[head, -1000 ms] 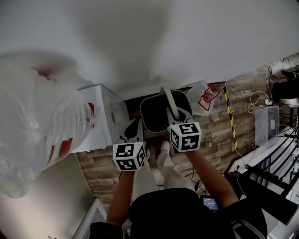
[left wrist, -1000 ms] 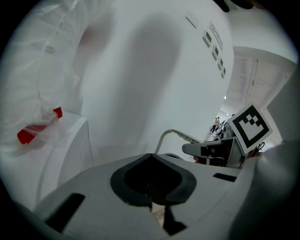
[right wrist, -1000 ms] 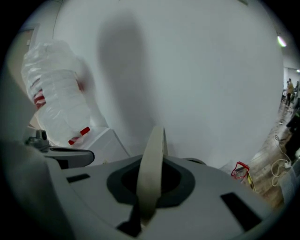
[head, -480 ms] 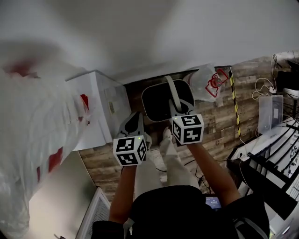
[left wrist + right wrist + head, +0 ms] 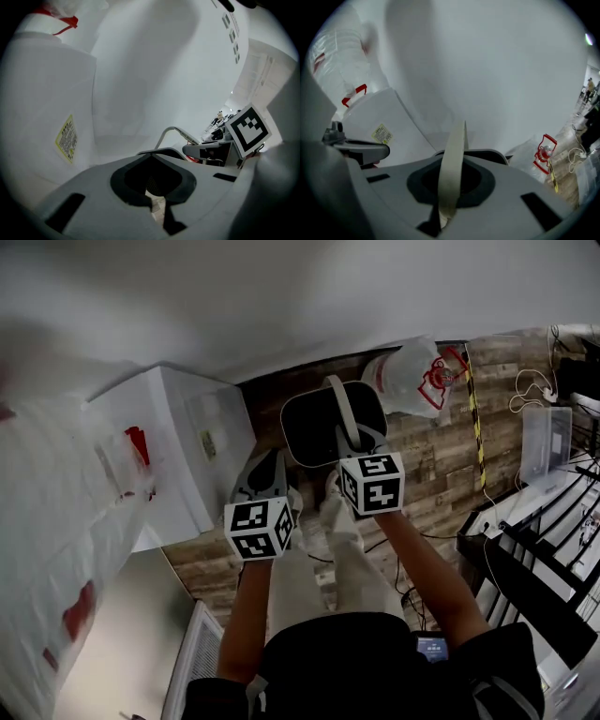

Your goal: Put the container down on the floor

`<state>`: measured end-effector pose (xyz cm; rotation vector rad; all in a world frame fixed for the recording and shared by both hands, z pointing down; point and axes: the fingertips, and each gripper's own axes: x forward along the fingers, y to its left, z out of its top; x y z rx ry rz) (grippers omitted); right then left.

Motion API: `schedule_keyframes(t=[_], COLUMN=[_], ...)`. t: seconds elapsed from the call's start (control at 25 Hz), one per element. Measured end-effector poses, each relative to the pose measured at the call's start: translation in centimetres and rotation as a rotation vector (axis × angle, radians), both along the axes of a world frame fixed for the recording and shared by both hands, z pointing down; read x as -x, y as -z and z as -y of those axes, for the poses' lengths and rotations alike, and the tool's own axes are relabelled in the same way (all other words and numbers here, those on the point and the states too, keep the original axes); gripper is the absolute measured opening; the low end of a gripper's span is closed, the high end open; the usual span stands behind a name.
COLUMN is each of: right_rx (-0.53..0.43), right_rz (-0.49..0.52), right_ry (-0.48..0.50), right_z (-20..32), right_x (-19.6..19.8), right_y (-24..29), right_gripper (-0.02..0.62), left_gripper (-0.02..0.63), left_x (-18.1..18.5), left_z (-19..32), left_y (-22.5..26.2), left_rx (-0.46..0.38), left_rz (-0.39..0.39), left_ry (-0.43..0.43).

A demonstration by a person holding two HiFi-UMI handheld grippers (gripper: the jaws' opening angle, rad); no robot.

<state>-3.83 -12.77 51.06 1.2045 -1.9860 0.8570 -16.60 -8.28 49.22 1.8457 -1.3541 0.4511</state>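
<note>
Nearest the head camera are the person's dark top [image 5: 356, 667] and two bare forearms reaching down over pale trousers [image 5: 349, 554]. The left gripper [image 5: 266, 468] hangs just left of the container, apart from it; in its own view its jaws are pressed together at the tips with nothing between them, and only floor planks show through the gap behind. The right gripper [image 5: 352, 439] has its jaws clamped on the pale strap handle [image 5: 339, 401], which rises out of the jaws as a flat band in the right gripper view. Below it, that handle arches over the open mouth of the dark, grey-rimmed container [image 5: 314, 423], which sits under the right gripper, over the wood-plank floor [image 5: 431, 479] close to the wall; whether its base touches the floor cannot be told.

Left of the container stands a white box [image 5: 169, 427] bearing a small yellow label [image 5: 206, 443], with a large clear plastic bag [image 5: 56, 549] with red print nearer the camera. Beyond the container, on the right, lies a plastic bag with a red lantern print [image 5: 412, 381], beside a strip of yellow-and-black tape [image 5: 473, 418]. The white wall [image 5: 281, 296] closes the far side.
</note>
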Motion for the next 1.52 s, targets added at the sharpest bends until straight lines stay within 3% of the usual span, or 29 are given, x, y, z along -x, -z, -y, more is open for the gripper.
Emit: schedule_keyframes(t=[1.08, 1.52], right_rx=[0.149, 0.178], right_rz=[-0.049, -0.071], right_ry=[-0.008, -0.032], right_z=[-1.9, -2.3], right_x=[-1.0, -1.5], right_y=[-15.5, -20.1], right_gripper=[0.032, 0.031], left_gripper=[0.015, 0.015], left_x=[-2.5, -3.2], left_z=[-2.0, -0.9], left_y=[-16.4, -20.0], left_rx=[0.184, 0.182], left_rz=[-0.033, -0.045], left_ry=[-0.045, -0.04])
